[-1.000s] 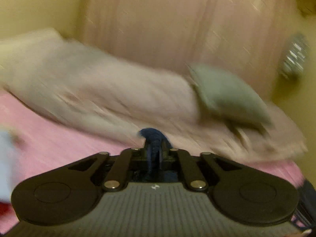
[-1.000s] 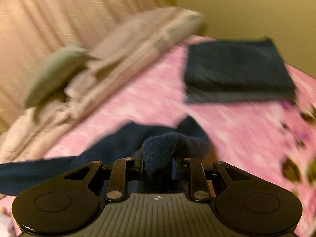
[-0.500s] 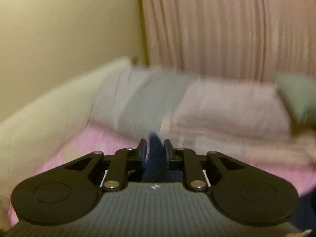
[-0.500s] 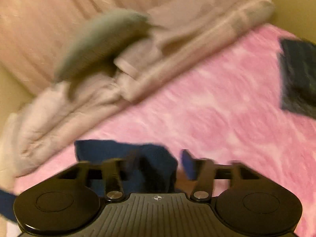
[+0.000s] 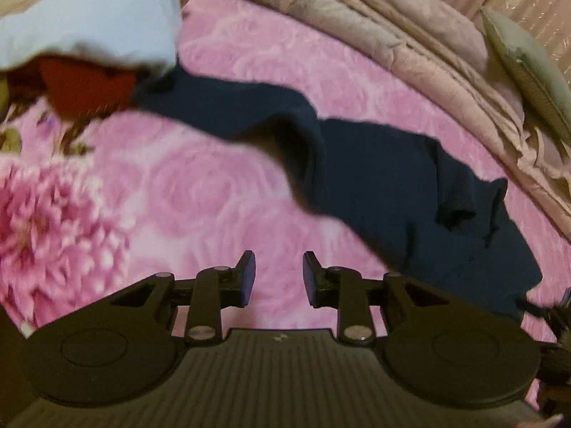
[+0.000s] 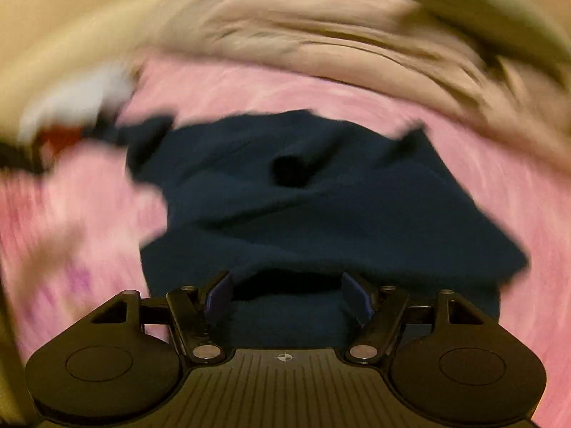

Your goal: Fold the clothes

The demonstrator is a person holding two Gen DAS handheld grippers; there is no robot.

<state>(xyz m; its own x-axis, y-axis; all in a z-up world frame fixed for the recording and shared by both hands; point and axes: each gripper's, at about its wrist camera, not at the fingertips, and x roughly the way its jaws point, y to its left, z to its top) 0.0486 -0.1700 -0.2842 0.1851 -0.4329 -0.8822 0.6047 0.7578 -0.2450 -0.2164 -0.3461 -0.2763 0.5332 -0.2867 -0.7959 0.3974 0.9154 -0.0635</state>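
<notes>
A dark navy garment (image 5: pixel 374 178) lies crumpled and stretched across the pink floral bedspread (image 5: pixel 196 185), one thin end reaching toward the upper left. My left gripper (image 5: pixel 278 260) hovers just short of its near edge. Its jaws are opening, with only bedspread showing between them. In the blurred right wrist view the same navy garment (image 6: pixel 303 192) spreads out below my right gripper (image 6: pixel 285 281). That gripper's jaws stand wide apart over the cloth's near fold, and the pads do not press on it.
A light blue garment (image 5: pixel 92 25) lies over a red one (image 5: pixel 85 89) at the upper left, touching the navy cloth's end. A folded beige quilt (image 5: pixel 392 35) and a grey-green pillow (image 5: pixel 528 71) line the far side of the bed.
Both grippers held navy cloth a second ago and have let it go. Both have swung down toward the bed, and the garment now lies loose on the bedspread.
</notes>
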